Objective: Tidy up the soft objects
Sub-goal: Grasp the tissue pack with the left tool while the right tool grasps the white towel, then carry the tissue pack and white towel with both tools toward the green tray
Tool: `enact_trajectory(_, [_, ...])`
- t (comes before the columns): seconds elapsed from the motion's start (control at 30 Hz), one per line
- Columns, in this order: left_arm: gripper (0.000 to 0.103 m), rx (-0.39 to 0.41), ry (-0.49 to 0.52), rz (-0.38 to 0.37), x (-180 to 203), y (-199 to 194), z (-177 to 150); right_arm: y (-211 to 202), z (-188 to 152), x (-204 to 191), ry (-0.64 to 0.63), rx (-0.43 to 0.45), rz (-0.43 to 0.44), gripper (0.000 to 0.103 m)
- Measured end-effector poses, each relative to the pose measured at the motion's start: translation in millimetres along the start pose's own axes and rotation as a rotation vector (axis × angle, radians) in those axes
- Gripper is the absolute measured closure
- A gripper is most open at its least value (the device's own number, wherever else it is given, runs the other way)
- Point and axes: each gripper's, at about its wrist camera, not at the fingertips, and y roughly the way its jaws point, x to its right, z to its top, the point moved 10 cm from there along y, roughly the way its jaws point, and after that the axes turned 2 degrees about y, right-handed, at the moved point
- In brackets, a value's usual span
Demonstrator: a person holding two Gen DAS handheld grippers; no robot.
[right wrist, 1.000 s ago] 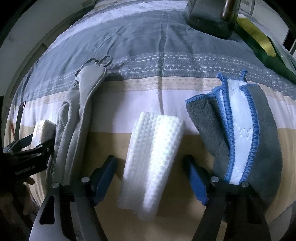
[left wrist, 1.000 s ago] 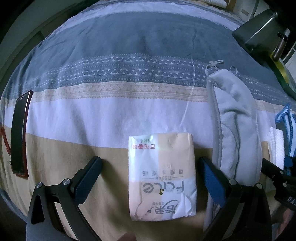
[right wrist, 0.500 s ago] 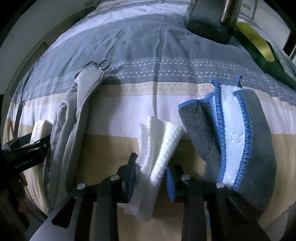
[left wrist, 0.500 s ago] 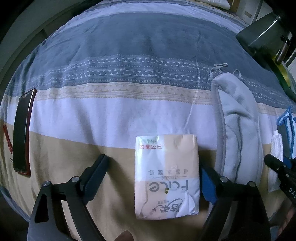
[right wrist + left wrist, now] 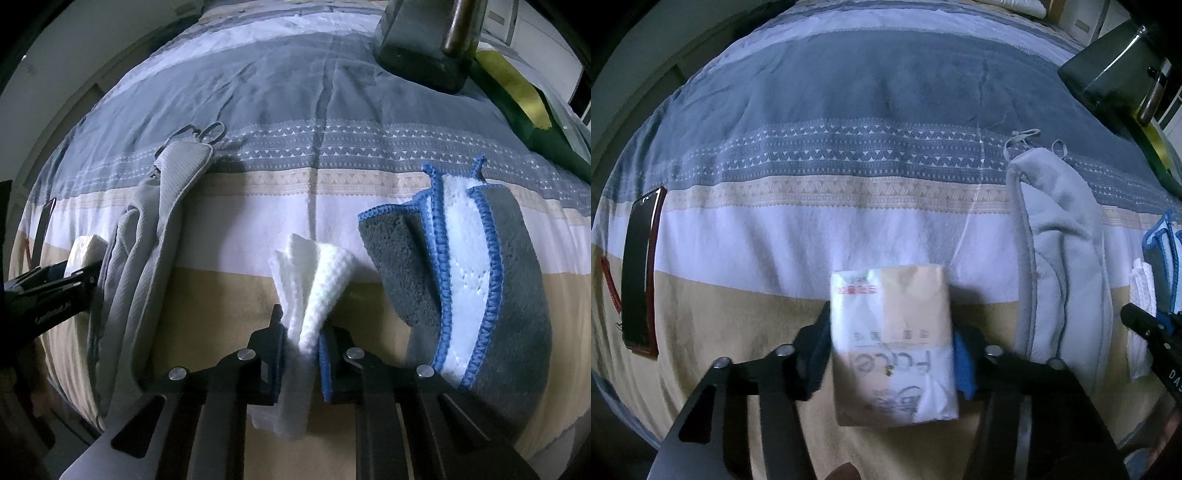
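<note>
White waffle cloth (image 5: pixel 314 291), bunched on the striped bedspread (image 5: pixel 258 92), sits pinched in my right gripper (image 5: pixel 301 345), jaws closing; my left gripper (image 5: pixel 892 347) is closing against the tissue pack (image 5: pixel 892 343). Both grasps are the step in hand; next I judge a steady lift without slippage.

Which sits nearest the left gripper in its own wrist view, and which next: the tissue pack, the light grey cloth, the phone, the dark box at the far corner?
1. Tissue pack: between the closing jaws of the left gripper.
2. Light grey cloth: just to its right.
3. Phone: far left on the bedspread.
4. Dark box: top right corner, beyond the cloth.
</note>
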Motion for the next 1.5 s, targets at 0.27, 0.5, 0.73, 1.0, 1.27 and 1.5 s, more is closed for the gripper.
enact_trajectory(0.27, [0.056, 0.005, -0.008, 0.005, 2.5, -8.1, 2.6, -9.3, 1.1, 0.2, -0.009, 0.011, 0.019, 0.09])
enact_trajectory(0.5, [0.057, 0.02, -0.031, 0.002, -3.1, -16.7, 5.4, -22.8, 3.8, -6.4, -0.046, 0.043, 0.032, 0.09])
enact_trajectory(0.73, [0.057, 0.059, -0.085, 0.021, -23.2, -38.3, 12.8, -44.3, 11.3, -15.3, -0.089, 0.092, 0.044, 0.09])
enact_trajectory(1.0, [0.057, 0.104, -0.12, 0.032, -24.5, -68.9, 18.2, -69.6, 21.3, -17.9, -0.133, 0.148, 0.064, 0.09])
enact_trajectory(1.27, [0.057, 0.156, -0.103, 0.0, 9.6, -101.0, 30.5, -105.2, 26.1, -9.6, -0.193, 0.215, 0.06, 0.09])
enact_trajectory(1.5, [0.057, 0.18, -0.079, -0.04, 55.8, -116.2, 37.7, -133.4, 25.5, 4.3, -0.238, 0.259, 0.036, 0.09])
